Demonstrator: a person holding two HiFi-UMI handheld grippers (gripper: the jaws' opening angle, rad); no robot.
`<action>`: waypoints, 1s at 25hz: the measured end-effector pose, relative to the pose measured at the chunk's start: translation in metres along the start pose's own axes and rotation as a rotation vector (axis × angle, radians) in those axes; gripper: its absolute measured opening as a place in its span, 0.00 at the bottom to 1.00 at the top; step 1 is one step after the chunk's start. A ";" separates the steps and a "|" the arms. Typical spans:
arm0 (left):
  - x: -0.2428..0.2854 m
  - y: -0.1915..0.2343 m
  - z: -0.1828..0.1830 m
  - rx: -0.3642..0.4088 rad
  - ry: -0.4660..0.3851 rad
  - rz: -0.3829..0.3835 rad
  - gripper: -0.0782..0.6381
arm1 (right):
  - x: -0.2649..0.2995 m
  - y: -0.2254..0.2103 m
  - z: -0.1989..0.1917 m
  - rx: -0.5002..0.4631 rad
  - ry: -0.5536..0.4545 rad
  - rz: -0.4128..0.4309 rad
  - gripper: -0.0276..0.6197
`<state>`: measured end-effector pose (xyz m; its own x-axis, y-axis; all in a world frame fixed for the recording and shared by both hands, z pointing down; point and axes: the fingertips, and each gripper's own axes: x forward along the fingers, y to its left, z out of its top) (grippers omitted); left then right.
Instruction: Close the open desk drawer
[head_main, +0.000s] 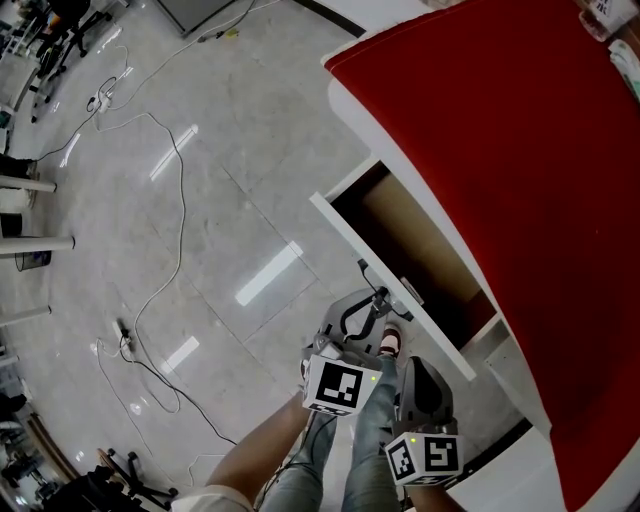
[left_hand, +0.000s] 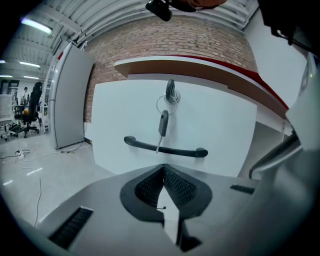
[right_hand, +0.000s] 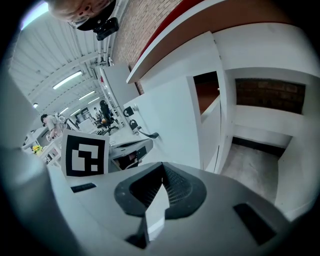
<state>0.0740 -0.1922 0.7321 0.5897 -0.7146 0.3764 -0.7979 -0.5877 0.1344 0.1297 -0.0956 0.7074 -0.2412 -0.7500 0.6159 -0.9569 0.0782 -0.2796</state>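
Observation:
A desk with a red top (head_main: 520, 170) stands at the right, and its drawer (head_main: 415, 245) is pulled out, showing a brown inside. The drawer's white front (left_hand: 210, 130) fills the left gripper view, with a black bar handle (left_hand: 165, 148) and a key (left_hand: 170, 92) hanging in the lock above it. My left gripper (left_hand: 163, 167) is shut and empty, a short way in front of the handle (head_main: 383, 292). My right gripper (right_hand: 161, 165) is also shut and empty. It hangs beside the left gripper (head_main: 358, 318), near the drawer's end by the desk side panel (right_hand: 210, 100).
Cables (head_main: 180, 230) trail over the glossy floor at the left. The person's legs and a red shoe (head_main: 390, 343) are below the drawer front. A grey cabinet (left_hand: 70, 95) stands left of the desk. The kneehole (right_hand: 260, 155) opens at the right.

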 end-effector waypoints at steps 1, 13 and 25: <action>0.002 -0.001 0.000 0.000 0.000 -0.003 0.12 | 0.001 -0.001 -0.001 0.002 0.003 0.000 0.04; 0.005 -0.001 0.001 -0.005 -0.005 -0.013 0.12 | -0.001 -0.007 -0.011 -0.004 0.042 0.015 0.04; 0.028 0.003 0.013 -0.030 -0.007 0.014 0.12 | 0.001 -0.014 -0.006 -0.005 0.054 0.025 0.04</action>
<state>0.0900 -0.2189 0.7315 0.5792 -0.7254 0.3718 -0.8093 -0.5662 0.1563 0.1422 -0.0933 0.7160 -0.2729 -0.7112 0.6478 -0.9514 0.0996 -0.2914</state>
